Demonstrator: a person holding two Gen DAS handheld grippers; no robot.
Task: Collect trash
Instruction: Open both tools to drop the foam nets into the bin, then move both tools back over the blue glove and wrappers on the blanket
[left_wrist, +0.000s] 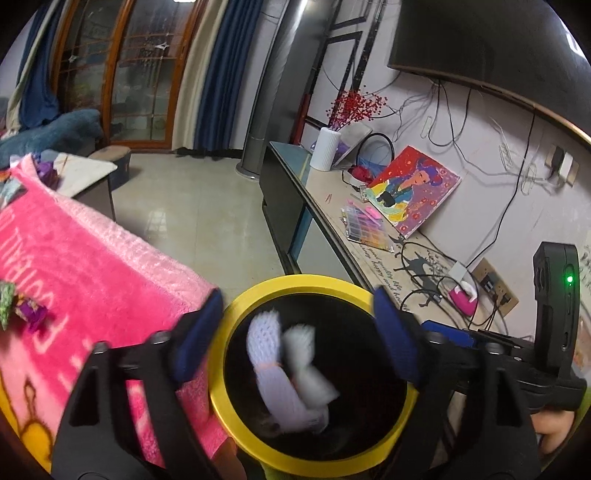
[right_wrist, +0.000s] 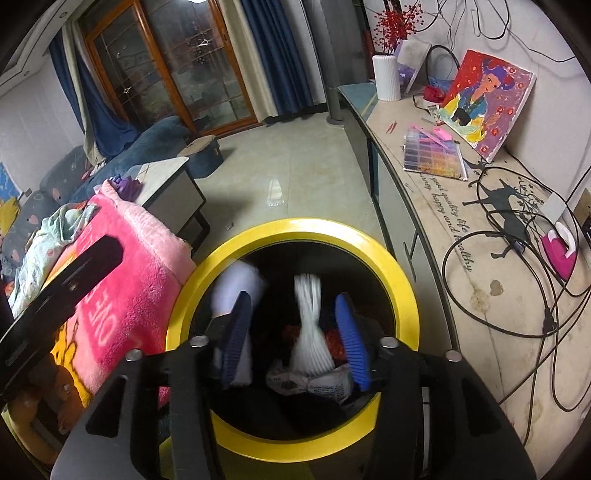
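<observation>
A round bin with a yellow rim (left_wrist: 295, 284) (right_wrist: 295, 229) and a black inside stands right under both grippers. My left gripper (left_wrist: 299, 334) is open wide over its mouth; a blurred white and lilac foam net (left_wrist: 273, 369) sits loose between the blue fingers (left_wrist: 201, 332) and touches neither. My right gripper (right_wrist: 295, 341) is open too, with a blurred white pleated piece (right_wrist: 312, 328) free between its pads. More white trash (right_wrist: 236, 284) and a crumpled printed wrapper (right_wrist: 314, 382) lie inside the bin.
A pink plush blanket (left_wrist: 92, 266) lies left of the bin, with purple and green wrappers (left_wrist: 29, 310) on it. To the right runs a long low cabinet (right_wrist: 461, 295) with loose cables, a painting (right_wrist: 487, 99), a bead box (right_wrist: 436, 155) and a white vase (right_wrist: 386, 77).
</observation>
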